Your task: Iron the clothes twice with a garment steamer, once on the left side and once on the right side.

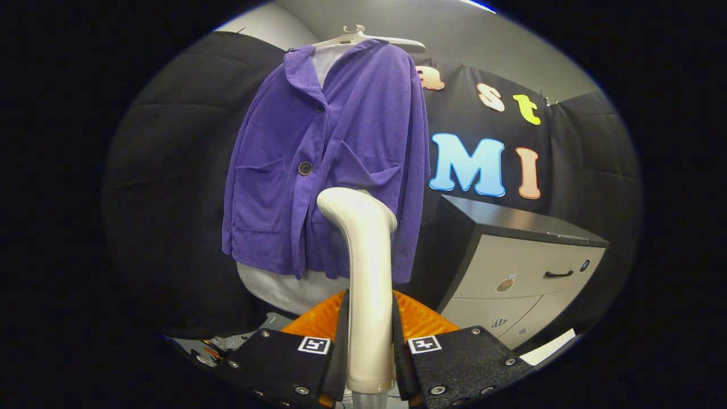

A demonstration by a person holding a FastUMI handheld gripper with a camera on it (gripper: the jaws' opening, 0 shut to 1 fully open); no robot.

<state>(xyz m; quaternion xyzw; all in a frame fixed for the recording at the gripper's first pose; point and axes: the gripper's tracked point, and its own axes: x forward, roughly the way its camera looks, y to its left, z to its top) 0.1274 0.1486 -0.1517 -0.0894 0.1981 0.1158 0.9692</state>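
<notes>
Gripping the steamer upright, the gripper has both fingers pressed on its handle; its head sits just before the hanging purple jacket, low on its right half, beside a cabinet.

We viewed the scene from the camera riding on the gripper, facing forward and slightly upward along its fingers, close behind the clamped steamer, with the hanging purple jacket near ahead and a cabinet right.
</notes>
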